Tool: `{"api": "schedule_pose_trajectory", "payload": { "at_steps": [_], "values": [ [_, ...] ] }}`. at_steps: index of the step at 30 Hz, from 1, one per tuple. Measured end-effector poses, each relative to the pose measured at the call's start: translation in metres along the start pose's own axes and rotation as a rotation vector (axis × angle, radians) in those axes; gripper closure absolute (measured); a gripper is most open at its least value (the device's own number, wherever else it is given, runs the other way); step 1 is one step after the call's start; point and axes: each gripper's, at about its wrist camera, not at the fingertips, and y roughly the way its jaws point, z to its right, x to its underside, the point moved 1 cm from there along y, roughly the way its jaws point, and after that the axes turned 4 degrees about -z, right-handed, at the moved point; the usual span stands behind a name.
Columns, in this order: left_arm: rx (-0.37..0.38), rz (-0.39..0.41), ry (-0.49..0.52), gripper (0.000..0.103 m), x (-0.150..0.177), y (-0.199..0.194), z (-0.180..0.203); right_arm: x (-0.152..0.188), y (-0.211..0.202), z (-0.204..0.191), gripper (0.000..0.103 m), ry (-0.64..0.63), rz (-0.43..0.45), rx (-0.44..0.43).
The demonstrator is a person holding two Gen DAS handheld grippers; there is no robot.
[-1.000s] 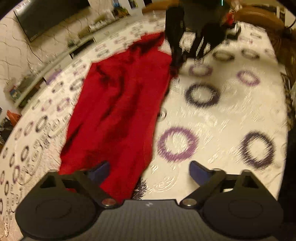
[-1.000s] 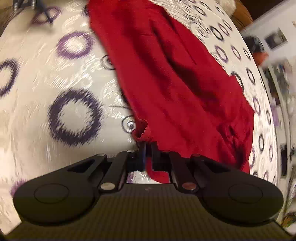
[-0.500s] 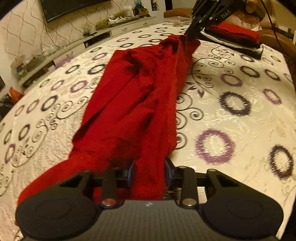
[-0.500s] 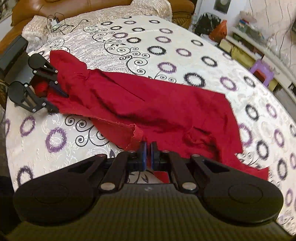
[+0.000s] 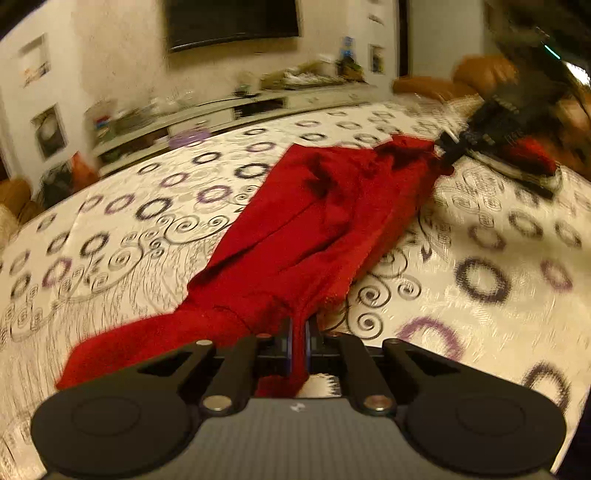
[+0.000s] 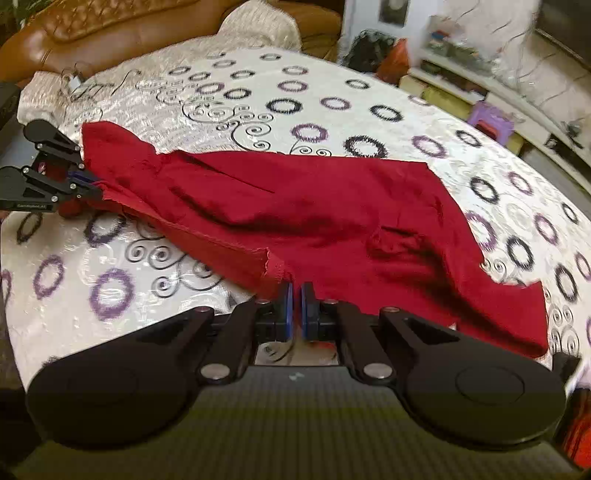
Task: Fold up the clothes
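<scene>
Garment (image 5: 317, 225), red, soft, limp, prob light, lies strung out on bedspread (image 5: 480, 332) btwn my claws. Left claw (image 5: 298, 334) pinches one end, right claw (image 6: 294, 301) pinches hem at other. Best hold: hem edges, since mid sags.

A cream bedspread (image 5: 461, 332) printed with purple and black rings and black scrolls covers the whole surface. On its far right corner in the left view lies a small pile of folded cloth (image 5: 528, 158), red on top, blurred. Beyond it stands a brown leather sofa (image 5: 476, 74). A dark TV (image 5: 231, 22) hangs on the pale patterned wall, above a long low shelf (image 5: 229, 110) crowded with small items too blurred to name. Framed pictures (image 5: 48, 129) hang on the wall to the left. In the right view a purple stool (image 6: 493, 118) stands by the shelf, an orange bag (image 6: 395, 55) sits near the wall, and thin cables (image 6: 85, 83) lie on the bedspread's far corner beside a brown tufted headboard (image 6: 110, 22).
</scene>
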Motion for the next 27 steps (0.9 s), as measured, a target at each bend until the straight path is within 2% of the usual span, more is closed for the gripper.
{"api": "schedule_pose_trajectory", "payload": {
  "at_steps": [2, 8, 13, 16, 18, 21, 22, 23, 27],
  "values": [
    [-0.013, 0.012, -0.044, 0.098, 0.003, -0.005, 0.0, 0.008, -0.005, -0.01, 0.096, -0.001, -0.001, 0.02],
    [-0.018, -0.034, -0.12, 0.099, 0.009, 0.003, -0.012, 0.031, -0.021, -0.039, 0.096, -0.003, -0.006, 0.078],
    [-0.007, -0.057, -0.174, 0.099, 0.005, 0.023, -0.029, 0.029, 0.006, -0.038, 0.096, -0.066, -0.053, 0.071],
    [-0.006, -0.064, -0.148, 0.098, 0.003, 0.03, -0.031, 0.027, 0.021, -0.038, 0.095, -0.113, -0.071, 0.072],
    [-0.009, -0.071, -0.106, 0.098, 0.003, 0.032, -0.028, 0.027, 0.031, -0.038, 0.085, -0.145, -0.082, 0.073],
    [-0.011, -0.078, -0.04, 0.098, 0.004, 0.032, -0.022, 0.026, 0.046, -0.037, 0.063, -0.192, -0.1, 0.074],
    [-0.015, -0.079, -0.026, 0.097, 0.005, 0.031, -0.02, 0.025, 0.051, -0.037, 0.05, -0.209, -0.105, 0.076],
    [-0.017, -0.081, -0.013, 0.098, 0.006, 0.031, -0.018, 0.028, 0.051, -0.042, 0.045, -0.259, -0.105, 0.09],
    [-0.042, -0.09, 0.016, 0.093, 0.01, 0.029, -0.011, 0.031, 0.051, -0.051, 0.045, -0.39, -0.123, 0.103]
  ]
}}
